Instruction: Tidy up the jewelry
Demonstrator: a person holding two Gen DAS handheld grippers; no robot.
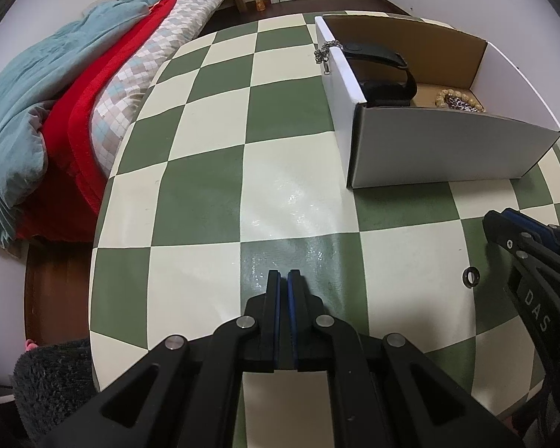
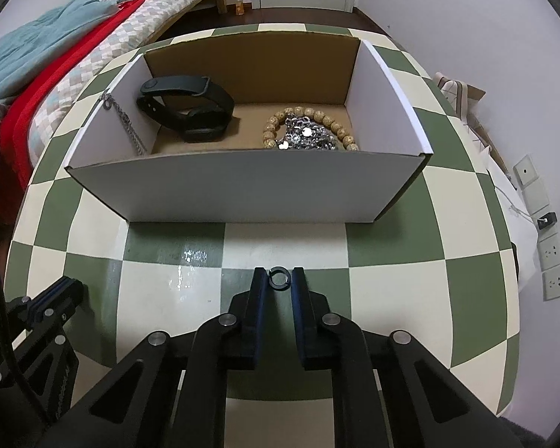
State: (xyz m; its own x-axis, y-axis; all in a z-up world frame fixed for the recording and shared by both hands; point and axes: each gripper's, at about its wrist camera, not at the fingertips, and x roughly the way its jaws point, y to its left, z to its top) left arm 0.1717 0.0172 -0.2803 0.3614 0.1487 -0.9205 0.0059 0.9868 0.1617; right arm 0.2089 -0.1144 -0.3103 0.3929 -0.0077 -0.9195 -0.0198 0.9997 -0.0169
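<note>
Checkered table (image 2: 392, 298); ring (image 2: 279, 279) seemingly pinched.

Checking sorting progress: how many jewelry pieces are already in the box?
4: a black band at the left, a wooden bead bracelet circling a silver chain heap at the right, and a chain draped over the left wall. More may hide behind the front wall.

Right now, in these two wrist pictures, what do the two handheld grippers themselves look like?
Both are matte black, angular linkage grippers. The left gripper has two flat fingers with blue pads on their inner faces and round silver pivot pins on its arms. The right gripper is built the same; in the left wrist view its side bears white letters "DAS". A black cable runs beside the left gripper in the right wrist view.
</note>
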